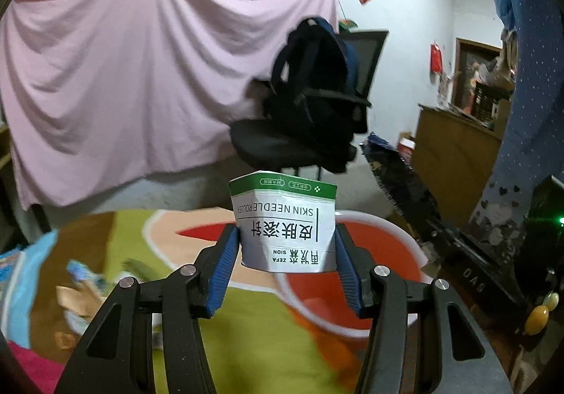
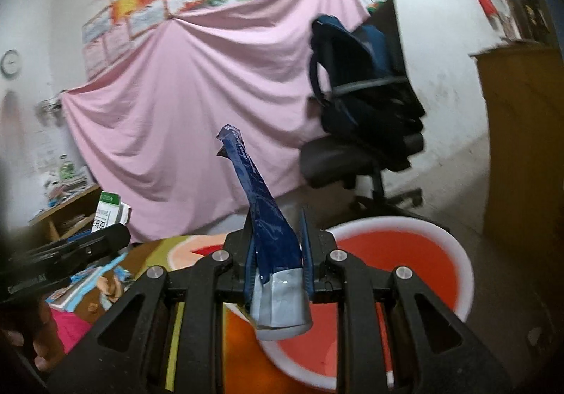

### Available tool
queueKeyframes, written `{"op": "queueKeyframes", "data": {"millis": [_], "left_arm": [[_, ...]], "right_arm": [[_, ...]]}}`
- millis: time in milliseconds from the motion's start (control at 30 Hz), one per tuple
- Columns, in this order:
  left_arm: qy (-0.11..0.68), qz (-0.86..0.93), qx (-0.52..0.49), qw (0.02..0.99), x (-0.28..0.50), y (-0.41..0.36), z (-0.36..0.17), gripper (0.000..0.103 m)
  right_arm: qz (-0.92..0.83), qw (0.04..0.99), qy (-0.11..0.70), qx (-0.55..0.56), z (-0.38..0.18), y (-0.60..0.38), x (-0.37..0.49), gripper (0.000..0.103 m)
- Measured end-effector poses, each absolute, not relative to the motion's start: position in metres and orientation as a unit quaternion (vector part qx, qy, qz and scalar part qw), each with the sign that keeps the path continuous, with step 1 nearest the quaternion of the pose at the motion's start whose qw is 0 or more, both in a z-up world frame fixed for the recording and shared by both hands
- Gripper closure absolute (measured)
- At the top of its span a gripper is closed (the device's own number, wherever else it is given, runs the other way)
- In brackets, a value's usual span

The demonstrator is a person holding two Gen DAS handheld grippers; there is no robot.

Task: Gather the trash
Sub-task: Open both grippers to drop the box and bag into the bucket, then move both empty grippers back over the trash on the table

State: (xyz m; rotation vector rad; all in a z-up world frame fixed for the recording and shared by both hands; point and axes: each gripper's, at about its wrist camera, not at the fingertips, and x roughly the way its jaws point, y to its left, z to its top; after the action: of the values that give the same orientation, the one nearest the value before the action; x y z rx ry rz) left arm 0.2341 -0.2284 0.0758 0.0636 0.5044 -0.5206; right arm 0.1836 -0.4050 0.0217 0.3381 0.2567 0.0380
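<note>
My left gripper (image 1: 285, 242) is shut on a white and green carton (image 1: 285, 225) printed "SKIN NEEDLE ROLLER", held in the air just left of a red basin with a white rim (image 1: 398, 235). My right gripper (image 2: 276, 246) is shut on a crumpled blue and silver wrapper (image 2: 268, 228) that sticks up between the fingers, held over the near left rim of the same basin (image 2: 454, 253). The left gripper with its carton (image 2: 107, 214) also shows at the left of the right wrist view.
A colourful mat (image 1: 134, 242) covers the surface, with loose wrappers and papers (image 1: 84, 274) at its left. Behind stand a black office chair with a dark backpack (image 1: 313, 94), a pink sheet (image 1: 123, 77) and a wooden cabinet (image 1: 451, 151).
</note>
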Motion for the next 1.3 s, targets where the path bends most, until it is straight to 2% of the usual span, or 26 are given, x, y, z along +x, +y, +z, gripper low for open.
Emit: {"op": "queueKeyframes", "data": {"millis": [400, 800, 933, 1033, 1300], "left_arm": [[0.365, -0.274, 0.018, 0.89, 0.29, -0.286, 0.038, 0.053], [0.414, -0.27, -0.007, 0.869, 0.302, -0.282, 0.02, 0.049], [0.415, -0.269, -0.013, 0.869, 0.3, -0.276, 0.019, 0.047], [0.409, -0.268, -0.017, 0.872, 0.299, -0.273, 0.021, 0.04], [0.373, -0.257, -0.037, 0.891, 0.289, -0.256, 0.034, 0.039]], "right_arm": [[-0.025, 0.952, 0.212, 0.218, -0.014, -0.449, 0.197, 0.052], [-0.041, 0.933, 0.255, 0.252, -0.032, -0.464, 0.203, 0.049], [-0.044, 0.93, 0.259, 0.256, -0.035, -0.465, 0.204, 0.039], [-0.046, 0.931, 0.255, 0.257, -0.034, -0.465, 0.203, 0.03], [-0.051, 0.943, 0.225, 0.24, -0.025, -0.462, 0.196, 0.016]]}}
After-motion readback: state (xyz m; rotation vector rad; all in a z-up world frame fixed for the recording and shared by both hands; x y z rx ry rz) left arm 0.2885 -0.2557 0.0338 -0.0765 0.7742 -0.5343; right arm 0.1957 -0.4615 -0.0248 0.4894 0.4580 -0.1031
